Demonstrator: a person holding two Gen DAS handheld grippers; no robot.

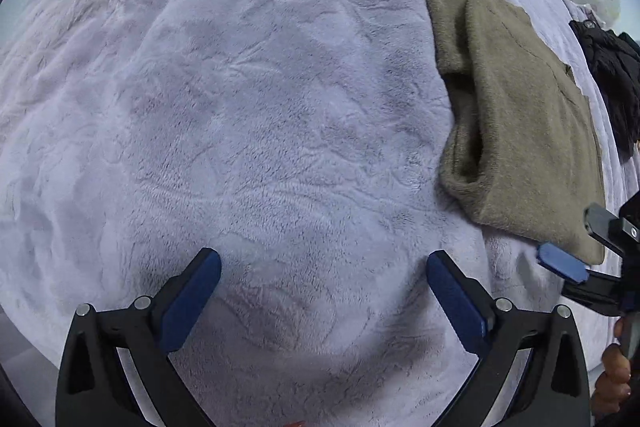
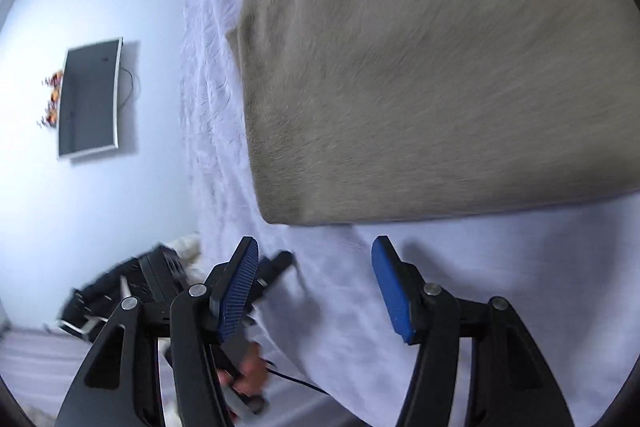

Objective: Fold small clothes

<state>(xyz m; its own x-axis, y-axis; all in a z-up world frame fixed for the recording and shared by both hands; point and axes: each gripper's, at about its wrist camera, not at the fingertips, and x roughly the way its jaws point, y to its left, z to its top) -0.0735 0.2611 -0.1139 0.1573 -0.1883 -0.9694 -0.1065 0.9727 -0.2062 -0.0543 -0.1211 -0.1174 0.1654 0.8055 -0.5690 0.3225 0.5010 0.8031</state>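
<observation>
A folded olive-brown fleece garment [image 1: 516, 107] lies on the pale lilac fleece blanket [image 1: 240, 107] at the right of the left wrist view. My left gripper [image 1: 324, 287] is open and empty above bare blanket, left of the garment. The right gripper's blue fingertip [image 1: 562, 263] shows at the garment's near corner. In the right wrist view the garment [image 2: 420, 67] fills the upper part, blurred. My right gripper [image 2: 316, 279] is open and empty just short of its near edge, over the blanket [image 2: 480, 287].
A dark garment [image 1: 612, 83] lies at the blanket's far right edge. In the right wrist view a wall-mounted screen [image 2: 88, 99] hangs at the left, and the left gripper's black body [image 2: 160, 283] and the hand holding it show beyond my left finger.
</observation>
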